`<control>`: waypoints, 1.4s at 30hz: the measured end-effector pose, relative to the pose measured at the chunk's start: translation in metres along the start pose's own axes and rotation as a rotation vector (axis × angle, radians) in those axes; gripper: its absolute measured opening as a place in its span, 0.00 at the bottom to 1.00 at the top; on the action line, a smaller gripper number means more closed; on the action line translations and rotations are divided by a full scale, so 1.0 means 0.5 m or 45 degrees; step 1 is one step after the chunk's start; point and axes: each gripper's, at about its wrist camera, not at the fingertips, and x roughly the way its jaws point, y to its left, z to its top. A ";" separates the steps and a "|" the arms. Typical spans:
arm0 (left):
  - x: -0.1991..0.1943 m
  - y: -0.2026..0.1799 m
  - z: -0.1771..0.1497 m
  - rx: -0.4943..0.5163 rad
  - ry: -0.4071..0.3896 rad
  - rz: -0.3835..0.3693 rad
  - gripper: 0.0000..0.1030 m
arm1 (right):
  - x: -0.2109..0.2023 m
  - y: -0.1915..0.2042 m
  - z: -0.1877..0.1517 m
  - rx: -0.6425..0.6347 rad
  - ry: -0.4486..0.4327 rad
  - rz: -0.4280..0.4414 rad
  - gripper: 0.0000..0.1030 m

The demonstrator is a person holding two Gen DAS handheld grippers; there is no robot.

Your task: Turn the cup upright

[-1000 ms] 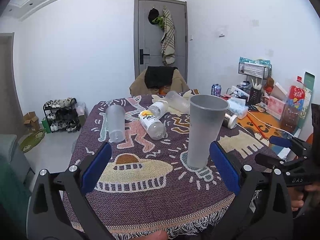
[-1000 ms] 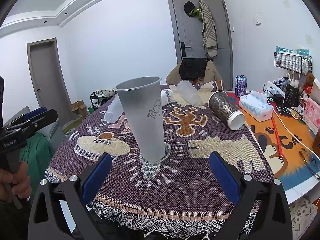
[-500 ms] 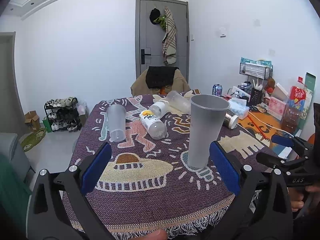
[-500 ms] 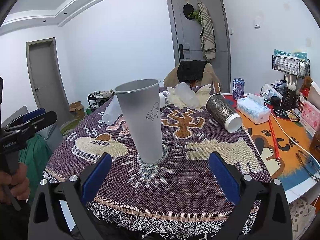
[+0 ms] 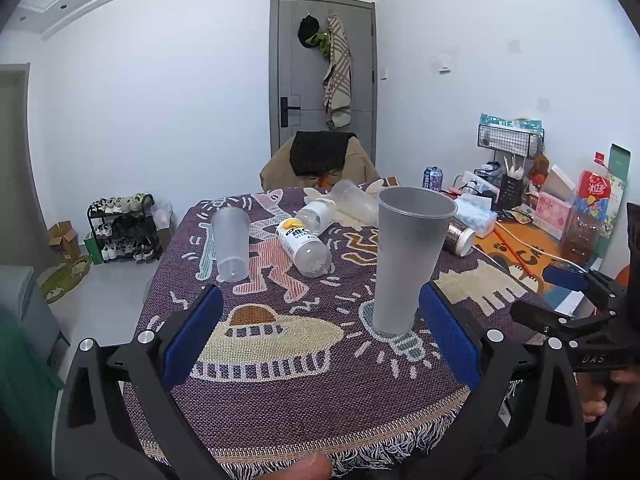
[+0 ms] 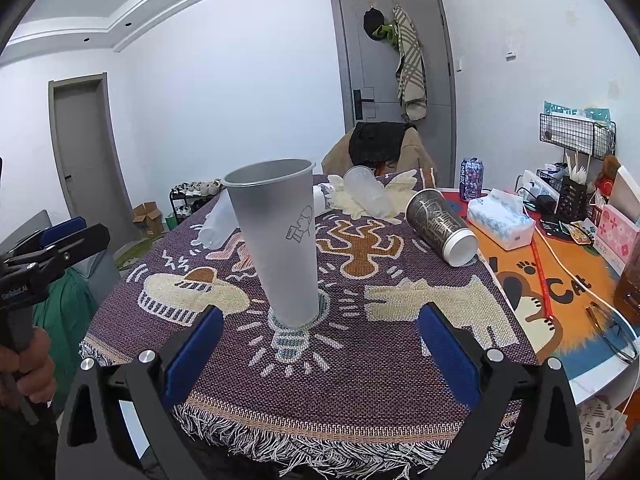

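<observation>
Both grippers, left [image 5: 320, 336] and right [image 6: 318, 344], hover level, fingers spread, before the upright cup [image 6: 280, 240].

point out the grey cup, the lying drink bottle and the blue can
grey cup [image 6: 280, 240], right wrist view, middle of its wall
drink bottle [image 5: 302, 242], left wrist view, its labelled side
blue can [image 6: 472, 178], right wrist view, its side
</observation>
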 end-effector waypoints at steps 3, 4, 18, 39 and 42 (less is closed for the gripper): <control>0.000 0.000 0.000 0.000 0.001 0.001 0.95 | 0.000 0.002 0.000 -0.006 0.000 -0.001 0.93; 0.000 0.000 0.000 -0.001 0.001 0.000 0.95 | 0.000 0.002 0.001 -0.007 0.000 -0.001 0.93; -0.001 -0.004 0.002 0.003 0.006 0.002 0.95 | -0.002 0.001 -0.001 -0.004 -0.005 -0.003 0.93; 0.005 -0.007 -0.001 0.001 0.013 0.001 0.95 | 0.006 -0.001 -0.003 -0.003 0.007 -0.011 0.93; 0.007 -0.010 -0.001 0.005 0.022 -0.001 0.95 | 0.008 -0.001 -0.003 -0.003 0.008 -0.012 0.93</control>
